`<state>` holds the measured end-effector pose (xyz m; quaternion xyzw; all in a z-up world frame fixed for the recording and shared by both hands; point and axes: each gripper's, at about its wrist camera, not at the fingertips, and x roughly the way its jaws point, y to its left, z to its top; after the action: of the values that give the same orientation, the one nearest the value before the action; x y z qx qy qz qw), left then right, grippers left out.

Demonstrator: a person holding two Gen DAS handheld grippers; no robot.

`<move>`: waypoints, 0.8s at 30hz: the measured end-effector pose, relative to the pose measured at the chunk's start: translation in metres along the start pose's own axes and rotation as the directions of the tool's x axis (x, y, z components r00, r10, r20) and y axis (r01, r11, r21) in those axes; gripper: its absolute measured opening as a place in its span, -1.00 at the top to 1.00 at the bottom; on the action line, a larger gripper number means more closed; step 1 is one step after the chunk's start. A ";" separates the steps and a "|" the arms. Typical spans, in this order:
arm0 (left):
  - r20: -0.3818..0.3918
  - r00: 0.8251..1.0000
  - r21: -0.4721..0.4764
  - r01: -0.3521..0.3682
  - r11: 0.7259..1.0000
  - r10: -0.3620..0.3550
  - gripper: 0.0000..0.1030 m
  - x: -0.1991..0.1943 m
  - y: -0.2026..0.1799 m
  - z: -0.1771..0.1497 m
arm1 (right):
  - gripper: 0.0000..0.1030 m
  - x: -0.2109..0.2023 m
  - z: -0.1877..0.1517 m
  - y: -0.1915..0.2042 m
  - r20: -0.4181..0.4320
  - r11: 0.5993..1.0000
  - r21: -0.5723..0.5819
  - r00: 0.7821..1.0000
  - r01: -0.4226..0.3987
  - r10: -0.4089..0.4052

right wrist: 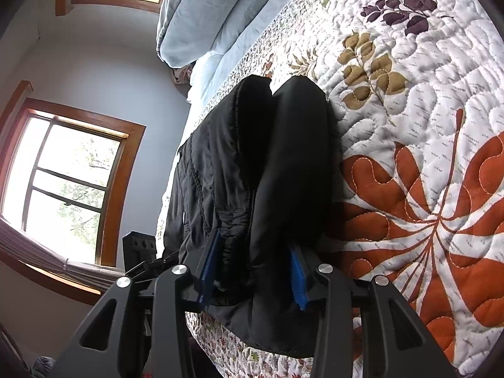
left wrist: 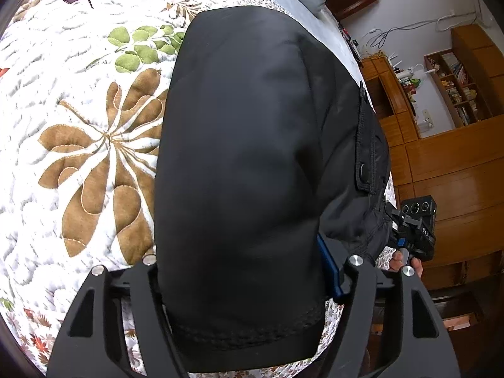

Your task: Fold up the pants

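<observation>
The black pants [left wrist: 245,157] lie folded on the quilted bed. In the left wrist view the fabric fills the space between my left gripper's [left wrist: 249,271] fingers; one blue pad [left wrist: 327,264] shows at the right, the other is hidden under cloth. In the right wrist view my right gripper [right wrist: 252,271] stands with both blue pads [right wrist: 297,280] apart, and the bunched pants [right wrist: 252,173] sit between them. The right gripper also shows in the left wrist view [left wrist: 412,230], at the pants' right edge near the button flap.
The floral quilt [left wrist: 94,145] covers the bed, also in the right wrist view [right wrist: 425,173]. Light blue pillows [right wrist: 201,9] lie at the head. Wooden shelves and cabinets [left wrist: 456,145] stand beside the bed. Windows [right wrist: 69,182] are in the wall.
</observation>
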<state>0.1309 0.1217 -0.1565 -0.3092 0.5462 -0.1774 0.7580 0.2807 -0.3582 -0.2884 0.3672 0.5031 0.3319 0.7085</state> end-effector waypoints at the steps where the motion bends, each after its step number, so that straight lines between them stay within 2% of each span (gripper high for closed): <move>1: 0.001 1.000 0.000 -0.001 1.000 0.001 -0.32 0.001 -0.003 0.002 | 0.19 0.000 0.001 -0.001 0.000 1.000 0.002 1.000 0.000 0.000; 5: 0.002 1.000 -0.005 -0.004 1.000 0.004 -0.38 0.003 -0.008 0.002 | 0.11 0.000 0.002 -0.003 0.002 1.000 0.011 1.000 -0.003 0.003; 7: 0.002 1.000 -0.010 -0.003 1.000 0.003 -0.40 0.012 -0.019 0.010 | -0.07 -0.005 0.000 -0.003 0.021 1.000 0.014 1.000 0.012 -0.012; 10: 0.017 1.000 -0.011 -0.014 1.000 0.015 -0.40 0.007 -0.020 0.006 | -0.10 -0.031 -0.006 0.001 0.126 0.998 0.021 0.990 0.057 -0.059; 12: 0.033 0.999 -0.006 -0.033 0.999 0.033 -0.44 0.001 -0.021 0.002 | -0.10 -0.049 -0.014 0.010 0.168 1.000 0.012 0.986 0.013 -0.015; 16: 0.061 0.997 -0.004 -0.055 0.999 0.055 -0.48 -0.006 -0.021 -0.004 | -0.10 -0.049 -0.032 0.036 0.101 0.999 -0.034 0.994 -0.036 0.039; 20: 0.092 0.993 -0.003 -0.075 0.997 0.075 -0.51 -0.013 -0.023 -0.010 | -0.10 -0.027 -0.039 0.049 0.039 1.000 -0.014 0.999 0.007 -0.006; 23: 0.096 0.992 -0.006 -0.080 0.997 0.080 -0.52 -0.015 -0.023 -0.012 | -0.10 -0.013 -0.035 0.048 0.039 1.000 0.016 0.999 0.027 -0.027; 24: 0.096 0.992 -0.010 -0.080 0.997 0.081 -0.52 -0.015 -0.023 -0.012 | -0.02 -0.011 -0.035 0.046 0.044 0.999 0.025 0.999 0.026 -0.028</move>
<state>0.1162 0.1106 -0.1334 -0.2973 0.5217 -0.1300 0.7890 0.2397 -0.3370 -0.2516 0.3765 0.4961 0.3077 0.7194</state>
